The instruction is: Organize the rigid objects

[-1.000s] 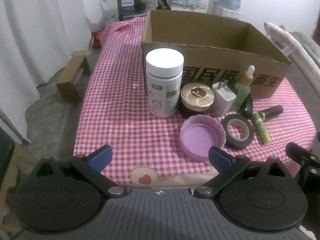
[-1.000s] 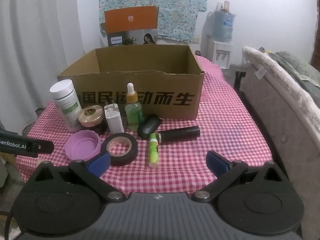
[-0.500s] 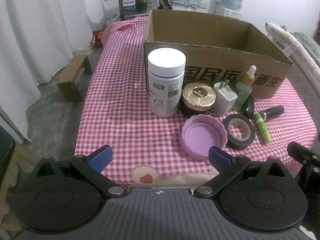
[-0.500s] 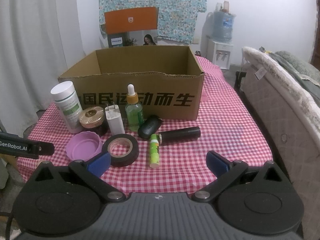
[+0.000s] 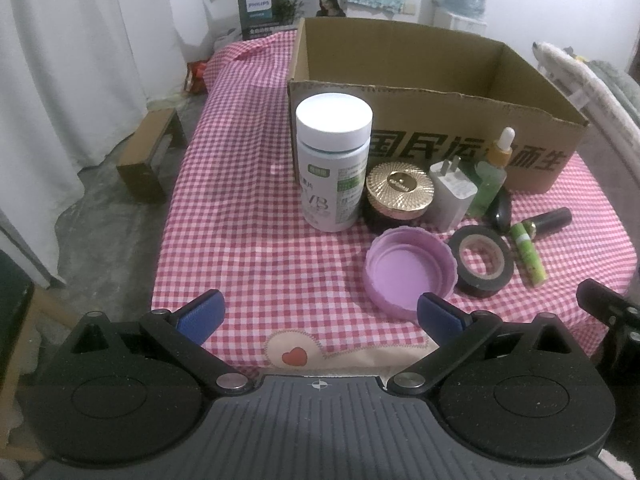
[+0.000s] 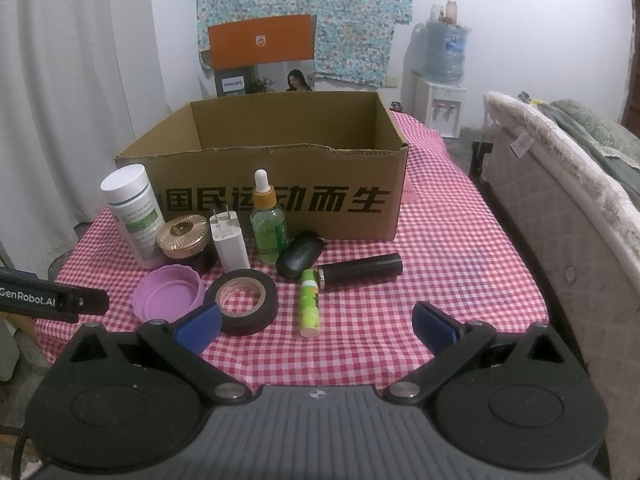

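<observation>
Meanwhile, little has changed beyond the left gripper [image 5: 318, 314] easing slightly closer to the white bottle [image 5: 333, 162], both it and the right gripper [image 6: 316, 326] wide open and empty, every item on the counter [image 6: 460, 264] before the cardboard box [image 6: 280, 168], nothing packed yet.

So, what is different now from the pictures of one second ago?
Only small camera drift: in the left wrist view the white bottle and cardboard box sit slightly further right in the picture, and in the right wrist view the items sit a little lower. Nothing was taken hold of or let go. Both the left gripper and the right gripper stay open, and every item keeps its place on the checked cloth.
</observation>
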### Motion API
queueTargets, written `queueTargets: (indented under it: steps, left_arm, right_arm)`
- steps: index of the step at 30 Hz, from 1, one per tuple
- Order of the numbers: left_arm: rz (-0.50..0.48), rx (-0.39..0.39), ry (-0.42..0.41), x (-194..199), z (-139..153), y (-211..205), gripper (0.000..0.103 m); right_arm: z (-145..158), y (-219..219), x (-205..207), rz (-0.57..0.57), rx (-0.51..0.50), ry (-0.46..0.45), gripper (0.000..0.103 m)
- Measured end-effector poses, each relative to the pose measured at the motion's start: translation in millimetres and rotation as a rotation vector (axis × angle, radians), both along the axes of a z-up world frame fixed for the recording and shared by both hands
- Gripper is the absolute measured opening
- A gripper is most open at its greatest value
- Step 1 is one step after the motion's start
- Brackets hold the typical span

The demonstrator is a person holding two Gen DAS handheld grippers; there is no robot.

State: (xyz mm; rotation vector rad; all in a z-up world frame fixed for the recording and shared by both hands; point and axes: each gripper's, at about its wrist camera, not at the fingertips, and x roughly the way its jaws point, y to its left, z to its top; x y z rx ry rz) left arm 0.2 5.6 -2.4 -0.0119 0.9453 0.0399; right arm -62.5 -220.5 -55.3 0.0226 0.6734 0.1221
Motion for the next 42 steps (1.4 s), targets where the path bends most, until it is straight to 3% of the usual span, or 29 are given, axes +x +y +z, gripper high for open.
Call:
queueTargets:
  steps: [34, 42]
  left_arm:
    - [-0.014, 0.015, 0.025, 7.6, -5.8, -7.4, 0.103]
    - [-0.080, -0.003, -0.046, 9.6, -1.4, -13.2, 0.103]
  right_arm:
    - [-7.9, -3.9, 7.9, 0.000, 0.022, 0.011, 0.103]
    - [-9.1, -9.5, 12.8, -0.005, 0.054, 0.008, 0.103]
